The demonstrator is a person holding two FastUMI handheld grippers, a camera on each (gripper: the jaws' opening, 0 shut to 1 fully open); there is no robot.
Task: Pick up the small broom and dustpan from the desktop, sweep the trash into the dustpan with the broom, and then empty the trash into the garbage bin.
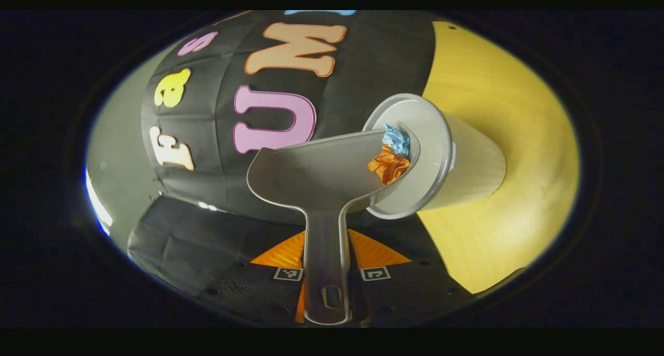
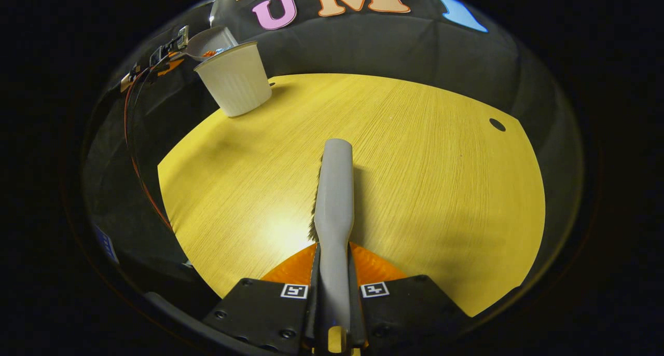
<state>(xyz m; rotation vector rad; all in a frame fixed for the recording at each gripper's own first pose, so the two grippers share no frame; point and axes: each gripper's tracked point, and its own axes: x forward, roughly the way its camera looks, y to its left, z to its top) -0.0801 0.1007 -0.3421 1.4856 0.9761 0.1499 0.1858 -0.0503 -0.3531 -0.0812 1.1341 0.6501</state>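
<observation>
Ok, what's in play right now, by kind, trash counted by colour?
Dustpan: 1, tipped at the bin's mouth
Broom: 1, over the desk
Bin: 1
Orange trash: 1, at the dustpan's lip
Blue trash: 1, beside the orange
Total: 5

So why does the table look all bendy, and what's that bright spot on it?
In both views the fisheye lens curves the table edge. In the right gripper view a lamp glare brightens the wood left of the broom, whose shadow falls to its right. In the left gripper view the bin looks tipped because the camera is tilted.
</observation>
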